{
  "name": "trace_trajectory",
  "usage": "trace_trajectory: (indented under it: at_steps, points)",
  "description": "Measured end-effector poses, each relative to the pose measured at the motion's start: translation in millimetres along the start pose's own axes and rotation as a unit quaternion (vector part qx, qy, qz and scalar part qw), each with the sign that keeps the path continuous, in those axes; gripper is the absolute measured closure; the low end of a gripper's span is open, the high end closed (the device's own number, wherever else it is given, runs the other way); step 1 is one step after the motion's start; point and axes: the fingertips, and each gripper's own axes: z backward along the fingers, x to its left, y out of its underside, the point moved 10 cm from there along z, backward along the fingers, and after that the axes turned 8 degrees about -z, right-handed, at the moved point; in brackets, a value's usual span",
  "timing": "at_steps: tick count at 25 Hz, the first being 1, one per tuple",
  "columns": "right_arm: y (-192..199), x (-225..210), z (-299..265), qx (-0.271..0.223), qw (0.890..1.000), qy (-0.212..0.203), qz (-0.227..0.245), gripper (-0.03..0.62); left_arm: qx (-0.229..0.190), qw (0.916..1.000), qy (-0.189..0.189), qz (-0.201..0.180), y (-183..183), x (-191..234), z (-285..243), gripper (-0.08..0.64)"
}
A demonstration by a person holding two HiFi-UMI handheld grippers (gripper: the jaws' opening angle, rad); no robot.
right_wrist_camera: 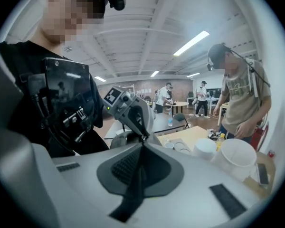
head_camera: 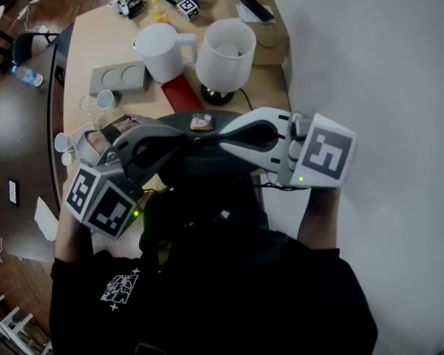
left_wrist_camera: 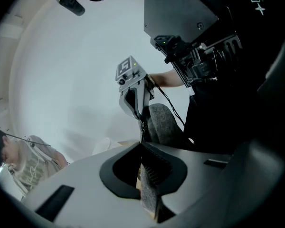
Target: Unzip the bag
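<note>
— Where's the bag (head_camera: 207, 170)?
— In front of your chest, between both tips. Your left gripper (head_camera: 179, 140) pinches its grey fabric. Your right gripper (head_camera: 226, 134), nose to nose with it, pinches a dark strip (right_wrist_camera: 133, 189). I'd judge the pull runs straight apart.

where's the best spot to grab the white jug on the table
Probably the handle, from above: it loops out of the white jug opposite the spout, the white cylinder crowds that side, and the body looks too wide for a claw.

Jug (head_camera: 161, 50), lamp (head_camera: 226, 56) crowd table (head_camera: 89, 46) beyond bag (head_camera: 207, 161); rt open.
</note>
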Motion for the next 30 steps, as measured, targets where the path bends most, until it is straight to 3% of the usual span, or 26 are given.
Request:
trace_trajectory:
  at_steps: [6, 9, 12, 16, 21, 25, 30]
  points:
    - [8.1, -0.6, 12.1, -0.032, 0.999, 0.021, -0.025, 0.583, -0.053, 0.9963, -0.021, 0.064, 10.2, 0.3, 6.9, 0.555]
    - [11.4, -2.7, 18.9, -0.034, 0.998, 0.038, -0.027, 0.583, -0.054, 0.9953, -0.032, 0.074, 17.0, -0.5, 12.5, 0.555]
    - [17.5, -5.2, 35.4, -0.048, 0.996, 0.065, -0.033, 0.583, -0.057, 0.9910, -0.054, 0.108, 33.0, -3.5, 20.8, 0.557]
    - [20.5, -3.6, 47.4, -0.034, 0.995, 0.090, -0.033, 0.583, -0.069, 0.9805, -0.072, 0.169, 54.3, -12.9, 25.2, 0.557]
    - [17.4, 0.3, 48.0, -0.025, 0.994, 0.106, -0.020, 0.584, -0.076, 0.9595, -0.096, 0.253, 71.5, -27.0, 30.2, 0.555]
    - [29.0, -2.9, 63.3, -0.039, 0.990, 0.128, -0.043, 0.584, -0.096, 0.9469, -0.112, 0.286, 79.4, -30.2, 31.8, 0.557]
    - [57.7, -4.7, 86.4, -0.081, 0.981, 0.157, -0.077, 0.584, -0.107, 0.9404, -0.118, 0.301, 86.0, -34.5, 33.2, 0.557]
